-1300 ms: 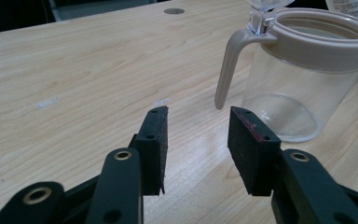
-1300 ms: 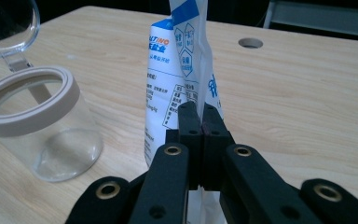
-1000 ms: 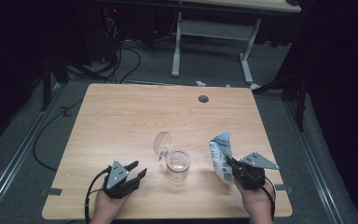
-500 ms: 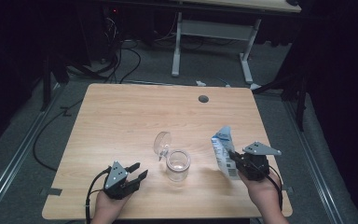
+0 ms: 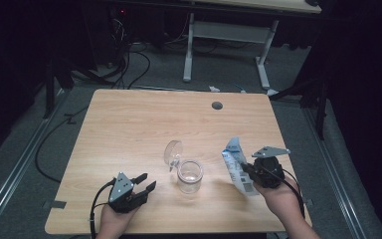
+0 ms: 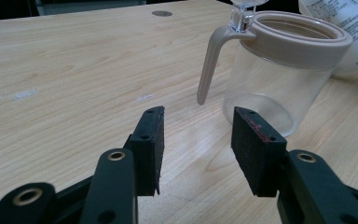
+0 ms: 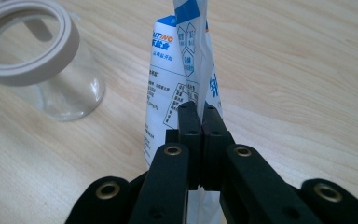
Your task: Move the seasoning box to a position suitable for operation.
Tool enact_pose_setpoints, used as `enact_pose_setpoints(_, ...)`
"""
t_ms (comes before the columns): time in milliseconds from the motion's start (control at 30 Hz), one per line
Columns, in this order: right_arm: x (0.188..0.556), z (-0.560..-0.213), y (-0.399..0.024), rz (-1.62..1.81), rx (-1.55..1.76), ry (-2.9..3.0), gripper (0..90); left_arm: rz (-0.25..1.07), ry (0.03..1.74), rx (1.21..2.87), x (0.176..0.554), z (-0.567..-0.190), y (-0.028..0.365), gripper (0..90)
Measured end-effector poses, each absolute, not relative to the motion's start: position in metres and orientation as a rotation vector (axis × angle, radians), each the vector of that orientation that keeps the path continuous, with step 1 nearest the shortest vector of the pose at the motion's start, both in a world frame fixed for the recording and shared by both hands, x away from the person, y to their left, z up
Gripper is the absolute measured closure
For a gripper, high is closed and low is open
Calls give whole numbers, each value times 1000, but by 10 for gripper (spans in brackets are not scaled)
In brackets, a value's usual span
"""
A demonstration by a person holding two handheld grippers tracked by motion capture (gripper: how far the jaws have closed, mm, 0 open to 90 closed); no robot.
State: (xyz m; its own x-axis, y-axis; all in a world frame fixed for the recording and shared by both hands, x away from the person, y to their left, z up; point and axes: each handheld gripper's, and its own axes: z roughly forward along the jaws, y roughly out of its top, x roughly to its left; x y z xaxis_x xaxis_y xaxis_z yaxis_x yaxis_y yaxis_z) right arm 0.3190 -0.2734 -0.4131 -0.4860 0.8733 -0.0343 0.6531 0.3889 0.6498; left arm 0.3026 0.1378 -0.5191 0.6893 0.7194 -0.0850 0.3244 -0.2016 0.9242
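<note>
The left gripper is resting near the table's front edge with its jaws spread and nothing between them, pointing toward the glass jar just to its right. In the left gripper view the jar is standing upright ahead and to the right of the pads, its beige handle turned toward them. The jar's clear lid is standing flipped up on its far left side, leaving the mouth open. To the right of the jar, well apart from it, the right gripper is pinching the white and blue bag with jaws pressed together on it. The bag's long axis is running roughly upright, leaning away from the person. Its top may be sealed; that is hard to tell.
</note>
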Motion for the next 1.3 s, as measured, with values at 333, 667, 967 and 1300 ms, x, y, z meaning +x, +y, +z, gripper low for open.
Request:
enact_pose_setpoints(333, 324, -404, -269, 715, 1315, 2387, 898, 443, 824, 1804, 303, -520, 138, 541)
enact_pose_setpoints(667, 328, -397, -264, 613, 1325, 2469, 897, 445, 827, 1803, 302, -520, 138, 542)
enact_pose_setpoints(967, 331, -395, -260, 507, 1325, 2532, 897, 446, 823, 1806, 302, -521, 138, 543)
enact_pose_setpoints(1300, 335, -394, -256, 423, 1338, 2586, 897, 445, 818, 1808, 301, -521, 138, 542)
